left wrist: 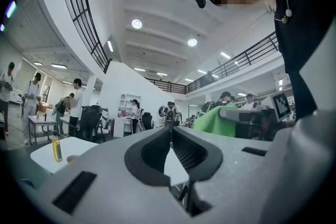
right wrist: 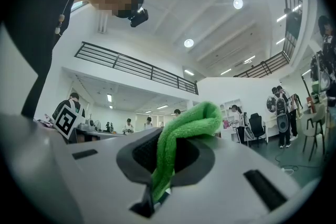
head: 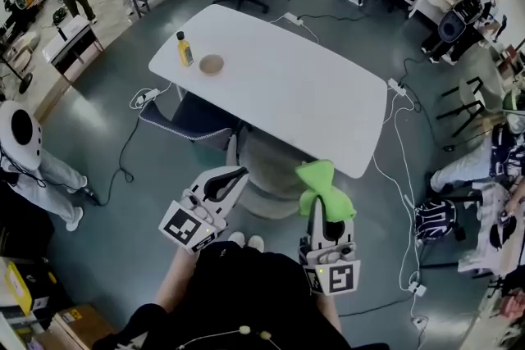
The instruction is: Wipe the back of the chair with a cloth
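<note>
At the far left of a white rounded bench [head: 295,86], a yellow plastic bottle [head: 185,49] stood upright. A small brown bowl [head: 212,64] sat just to the right of the bottle, close to it but apart.

A dark blue chair [head: 190,119] with a pale rim was pushed in under the bench's near-left edge. Part of the chair was hidden by the bench top.

Nearer to the person, and right of the chair, the left gripper [head: 234,176] was held out above the grey floor. Its jaws were closed tip to tip with nothing between them, as the left gripper view showed [left wrist: 171,131]. That view also showed the bottle [left wrist: 56,148] far off at the left.

Further right, the right gripper [head: 326,213] pointed toward the near edge of the bench. Its jaws were clamped on a bright green microfibre cloth [head: 322,184]. In the right gripper view, the cloth [right wrist: 190,124] ran as a bunched fold down between the jaws of that gripper [right wrist: 173,150] and bulged out past their tips. The cloth was well apart from the chair and touched neither the chair nor the bench.
</note>
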`<state>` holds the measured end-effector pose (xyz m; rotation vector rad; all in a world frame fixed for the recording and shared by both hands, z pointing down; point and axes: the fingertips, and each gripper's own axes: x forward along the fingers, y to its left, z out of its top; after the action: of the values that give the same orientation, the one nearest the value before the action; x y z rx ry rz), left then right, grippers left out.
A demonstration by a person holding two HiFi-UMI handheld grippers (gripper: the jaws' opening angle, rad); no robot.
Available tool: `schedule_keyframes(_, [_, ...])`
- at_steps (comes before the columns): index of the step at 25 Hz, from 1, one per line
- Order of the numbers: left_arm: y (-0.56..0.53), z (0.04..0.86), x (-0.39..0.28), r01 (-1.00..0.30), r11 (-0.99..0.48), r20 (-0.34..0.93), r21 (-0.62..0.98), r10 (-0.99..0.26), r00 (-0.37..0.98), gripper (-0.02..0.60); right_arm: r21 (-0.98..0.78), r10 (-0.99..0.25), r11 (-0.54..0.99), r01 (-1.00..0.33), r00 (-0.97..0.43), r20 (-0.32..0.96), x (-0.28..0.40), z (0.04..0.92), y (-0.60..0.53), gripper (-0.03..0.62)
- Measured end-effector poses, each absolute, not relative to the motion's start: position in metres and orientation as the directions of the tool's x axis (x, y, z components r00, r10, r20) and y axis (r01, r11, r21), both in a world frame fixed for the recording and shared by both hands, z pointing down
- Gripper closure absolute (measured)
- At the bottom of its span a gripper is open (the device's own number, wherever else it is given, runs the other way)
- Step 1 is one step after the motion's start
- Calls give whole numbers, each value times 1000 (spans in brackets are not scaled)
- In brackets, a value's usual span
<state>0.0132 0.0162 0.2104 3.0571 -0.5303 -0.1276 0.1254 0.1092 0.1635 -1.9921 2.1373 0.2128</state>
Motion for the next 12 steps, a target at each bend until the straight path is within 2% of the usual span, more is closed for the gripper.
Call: schedule_keyframes(12, [8,205,9,-320,-946,-95,55,-324,941,565,-32,-974,59,-998,-50,-223,121,165,103,574])
